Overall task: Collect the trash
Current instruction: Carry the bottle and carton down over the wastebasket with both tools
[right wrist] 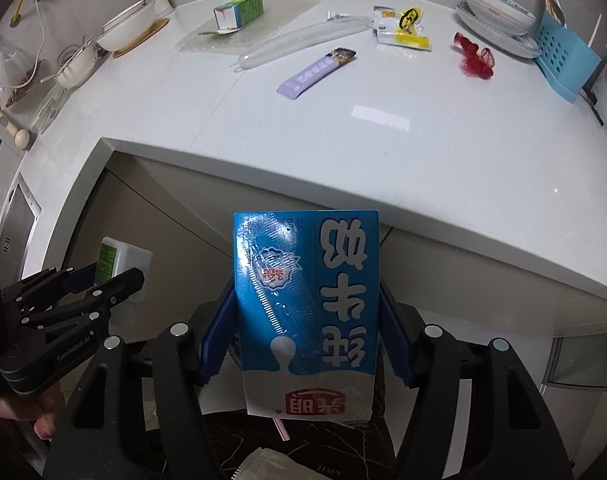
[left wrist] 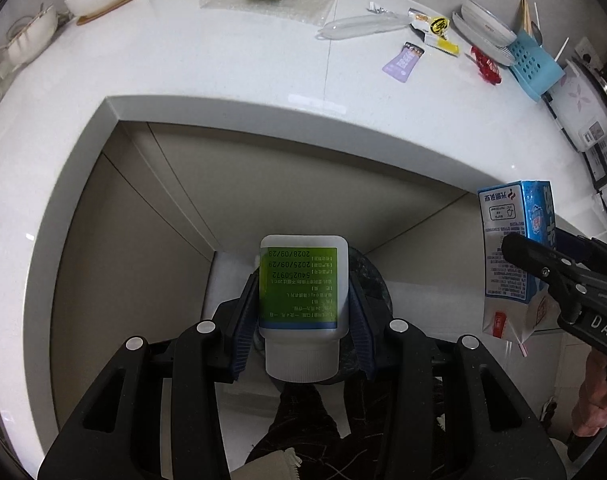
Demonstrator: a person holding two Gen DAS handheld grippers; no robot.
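My left gripper [left wrist: 303, 280] is shut on a white pill bottle with a green label [left wrist: 303, 292], held upside down, cap toward the camera, in front of the counter's edge above a dark bin [left wrist: 373, 280]. My right gripper [right wrist: 307, 304] is shut on a blue milk carton [right wrist: 307, 312], also held upside down below the counter edge; the carton shows in the left wrist view [left wrist: 515, 256] too. On the white counter [right wrist: 343, 140] lie a green carton [right wrist: 239, 10], a purple sachet [right wrist: 315, 70], yellow snack wrappers [right wrist: 403, 28], a clear plastic wrapper [right wrist: 303, 40] and red netting [right wrist: 475, 58].
Bowls [right wrist: 131, 26] stand at the counter's far left, stacked dishes [right wrist: 499, 8] and a blue rack [right wrist: 563, 56] at the far right. A sheet of bubble wrap [right wrist: 247, 28] lies under the green carton. Cabinet fronts [left wrist: 143, 240] are below the counter.
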